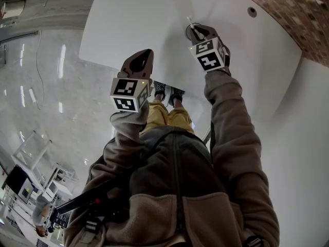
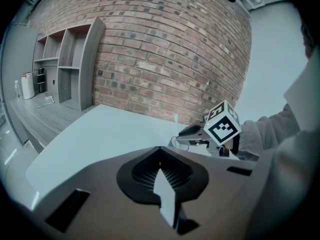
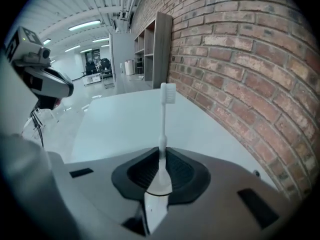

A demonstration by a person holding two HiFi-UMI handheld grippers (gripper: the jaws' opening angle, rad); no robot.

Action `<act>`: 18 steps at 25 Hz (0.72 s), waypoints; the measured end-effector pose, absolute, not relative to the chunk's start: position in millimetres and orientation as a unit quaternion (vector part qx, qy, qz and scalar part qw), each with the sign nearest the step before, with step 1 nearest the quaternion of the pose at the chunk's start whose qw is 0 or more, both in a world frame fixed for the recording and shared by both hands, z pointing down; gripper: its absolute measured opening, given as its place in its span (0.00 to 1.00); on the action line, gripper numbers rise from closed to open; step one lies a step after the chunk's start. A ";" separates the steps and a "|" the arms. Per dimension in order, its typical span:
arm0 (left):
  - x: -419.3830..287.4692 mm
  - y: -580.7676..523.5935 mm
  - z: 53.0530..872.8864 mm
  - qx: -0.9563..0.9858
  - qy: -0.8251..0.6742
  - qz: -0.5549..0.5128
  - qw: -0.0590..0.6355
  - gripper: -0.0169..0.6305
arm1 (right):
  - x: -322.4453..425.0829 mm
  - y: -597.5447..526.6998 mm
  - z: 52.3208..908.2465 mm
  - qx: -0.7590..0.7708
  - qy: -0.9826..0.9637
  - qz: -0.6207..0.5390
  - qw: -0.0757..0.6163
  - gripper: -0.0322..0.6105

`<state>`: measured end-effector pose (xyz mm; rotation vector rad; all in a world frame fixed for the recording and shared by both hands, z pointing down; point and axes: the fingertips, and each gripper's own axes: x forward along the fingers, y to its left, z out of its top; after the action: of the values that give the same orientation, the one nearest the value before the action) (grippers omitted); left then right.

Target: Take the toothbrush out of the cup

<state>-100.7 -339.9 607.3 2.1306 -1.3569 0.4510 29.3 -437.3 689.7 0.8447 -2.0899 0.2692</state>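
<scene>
My right gripper (image 1: pixel 195 31) (image 3: pixel 161 160) is shut on the lower handle of a white toothbrush (image 3: pixel 163 119). The brush stands straight up out of the jaws, bristle head on top. In the head view only its tip (image 1: pixel 189 21) pokes past the gripper over the white table (image 1: pixel 139 19). A thin curved outline under that gripper's tip looks like the rim of a clear cup (image 1: pixel 187 33) (image 2: pixel 173 141); I cannot tell more of it. My left gripper (image 1: pixel 146 54) (image 2: pixel 160 173) hovers shut and holds nothing, to the left over the table's near edge.
A brick wall (image 2: pixel 165 59) runs along the table's far side, with a grey shelf unit (image 2: pixel 75 64) at its left end. A small round hole (image 1: pixel 252 12) sits in the tabletop at the far right. The person's shoes (image 1: pixel 168 91) stand at the near edge.
</scene>
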 end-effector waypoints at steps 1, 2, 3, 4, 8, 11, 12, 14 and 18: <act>-99.6 -340.8 602.6 0.798 -0.507 0.166 0.280 0.03 | 31.0 -436.4 678.7 0.346 -0.838 0.108 0.408 0.12; -98.0 -341.9 597.0 0.800 -0.507 0.162 0.276 0.03 | 32.9 -434.9 665.8 0.355 -0.841 0.110 0.392 0.12; -96.0 -343.5 590.3 0.803 -0.507 0.158 0.270 0.03 | 35.0 -433.0 651.7 0.365 -0.844 0.112 0.377 0.12; -93.7 -345.7 582.8 0.807 -0.506 0.152 0.265 0.03 | 37.3 -430.8 636.7 0.375 -0.846 0.113 0.361 0.12; -82.9 -356.4 542.8 0.823 -0.501 0.127 0.235 0.03 | 49.5 -417.6 573.2 0.419 -0.848 0.107 0.307 0.12; -73.3 -358.4 505.7 0.836 -0.496 0.107 0.209 0.03 | 60.4 -400.5 524.1 0.452 -0.844 0.107 0.267 0.12; -70.1 -357.2 493.2 0.840 -0.494 0.102 0.201 0.03 | 64.0 -393.7 508.9 0.462 -0.842 0.107 0.255 0.12; -63.3 -355.0 469.1 0.847 -0.490 0.090 0.184 0.03 | 73.5 -381.6 482.9 0.481 -0.837 0.105 0.237 0.12; -49.7 -355.4 429.0 0.860 -0.482 0.072 0.151 0.03 | 90.6 -364.0 443.4 0.512 -0.826 0.110 0.208 0.12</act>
<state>-49.7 -355.4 429.0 2.4699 -1.3842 0.2055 90.6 -364.0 443.4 1.4247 -2.2989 0.3063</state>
